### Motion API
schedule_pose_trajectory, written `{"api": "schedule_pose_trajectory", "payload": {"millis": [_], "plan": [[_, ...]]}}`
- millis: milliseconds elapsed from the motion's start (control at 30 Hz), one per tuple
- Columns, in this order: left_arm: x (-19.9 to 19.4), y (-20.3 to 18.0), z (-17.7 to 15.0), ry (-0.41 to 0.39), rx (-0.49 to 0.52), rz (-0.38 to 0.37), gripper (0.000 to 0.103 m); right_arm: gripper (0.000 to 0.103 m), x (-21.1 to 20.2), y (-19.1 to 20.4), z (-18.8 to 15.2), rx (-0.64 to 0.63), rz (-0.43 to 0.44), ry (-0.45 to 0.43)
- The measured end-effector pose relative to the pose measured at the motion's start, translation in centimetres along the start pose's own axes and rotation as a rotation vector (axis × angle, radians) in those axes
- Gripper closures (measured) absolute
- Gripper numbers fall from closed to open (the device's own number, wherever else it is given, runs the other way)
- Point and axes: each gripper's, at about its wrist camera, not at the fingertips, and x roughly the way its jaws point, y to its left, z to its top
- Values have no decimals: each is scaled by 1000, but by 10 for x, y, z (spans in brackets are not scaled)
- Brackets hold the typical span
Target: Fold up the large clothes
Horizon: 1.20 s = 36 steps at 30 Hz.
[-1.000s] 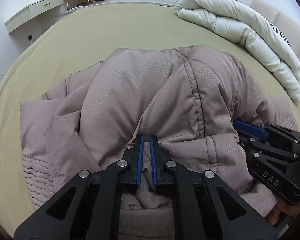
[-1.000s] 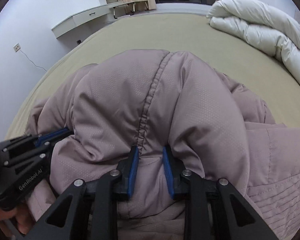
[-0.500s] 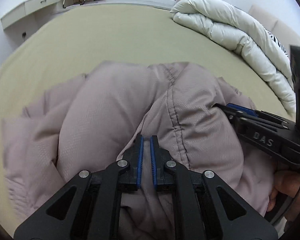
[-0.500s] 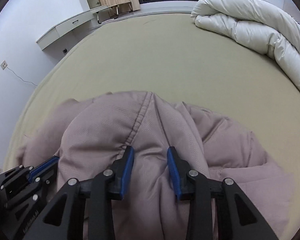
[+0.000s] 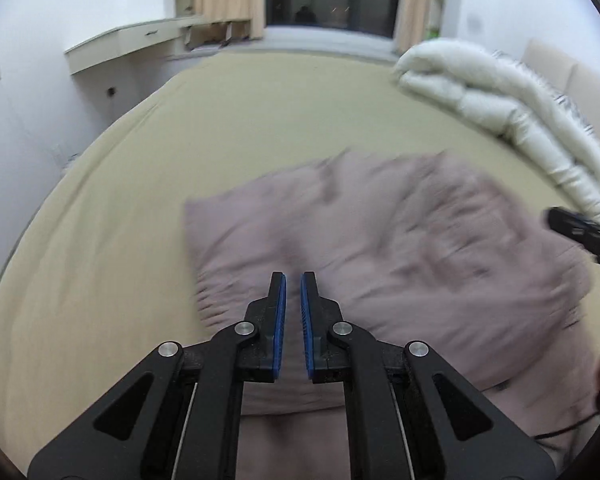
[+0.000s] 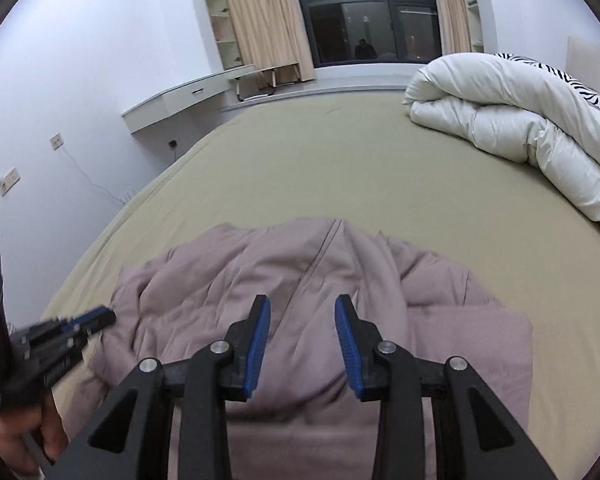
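Note:
A mauve padded jacket (image 5: 380,248) lies folded over in a heap on the olive bed sheet (image 5: 140,200); it also shows in the right wrist view (image 6: 320,280). My left gripper (image 5: 293,280) hovers above its near edge, jaws a narrow gap apart with nothing between them. It shows at the left in the right wrist view (image 6: 96,316). My right gripper (image 6: 302,304) is open and empty above the jacket. Its tip shows at the right edge in the left wrist view (image 5: 556,216). The left wrist view is motion-blurred.
A rolled white duvet (image 6: 520,120) lies at the bed's far right, also in the left wrist view (image 5: 500,108). A white wall shelf (image 6: 180,100) and a dark window (image 6: 372,12) stand beyond the bed. The bed's left edge (image 6: 112,216) drops toward the wall.
Both grippers let go of the jacket and lifted back. The jacket dropped onto the bed and now lies flatter. The right jaws opened wider; the left opened slightly.

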Motion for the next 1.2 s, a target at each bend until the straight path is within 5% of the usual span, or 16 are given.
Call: {"api": "schedule_pose_trajectory", "payload": {"millis": [67, 133, 233, 400, 500, 600, 733, 867, 967, 1200], "plan": [[34, 17, -17, 84, 15, 34, 96, 66, 19, 4, -21, -33, -42, 81], [39, 20, -22, 74, 42, 65, 96, 69, 40, -9, -37, 42, -37, 164], [39, 30, -19, 88, 15, 51, 96, 69, 17, -12, -34, 101, -27, 92], [57, 50, -23, 118, 33, 86, 96, 23, -35, -42, -33, 176, -82, -49], [54, 47, -18, 130, 60, 120, 96, 28, -57, -83, -41, 293, -135, -96], [31, 39, -7, 101, 37, 145, 96, 52, -71, -127, -53, 444, -157, -99], [-5, 8, 3, -24, 99, 176, 95, 53, -78, -136, -53, 412, -164, -104], [39, -2, -6, 109, 117, 174, 96, 53, -41, -137, -54, 372, -171, 4], [48, -6, -8, 110, 125, 171, 96, 53, 0, -140, -71, 273, -249, 114], [33, 7, -18, 104, 154, 173, 96, 49, 8, -168, -81, 360, -131, 110]]}}
